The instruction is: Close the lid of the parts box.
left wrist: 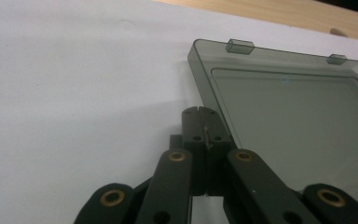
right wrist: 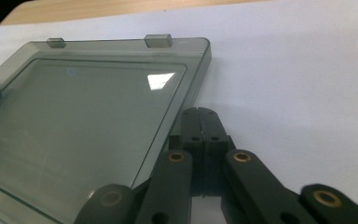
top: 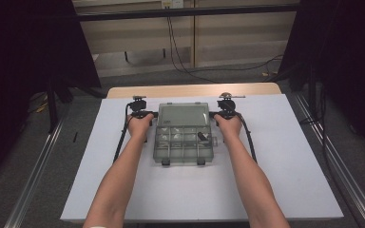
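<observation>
A smoky clear plastic compartment box (top: 183, 148) lies open on the white sheet, its lid (top: 183, 115) folded flat away from me. One compartment holds a small dark part (top: 202, 136). My left gripper (top: 152, 114) rests at the lid's left edge and my right gripper (top: 213, 114) at its right edge. In the left gripper view the left gripper (left wrist: 199, 112) has its jaws pressed together with nothing between them, right beside the lid (left wrist: 289, 116). In the right gripper view the right gripper (right wrist: 200, 112) is likewise shut and empty, against the rim of the lid (right wrist: 84, 116).
A white sheet (top: 275, 180) covers the table, and a wooden strip (top: 195, 90) shows at the far edge. Cables (top: 180, 57) lie on the floor beyond. Metal rails (top: 342, 175) run along both sides, and dark curtains hang left and right.
</observation>
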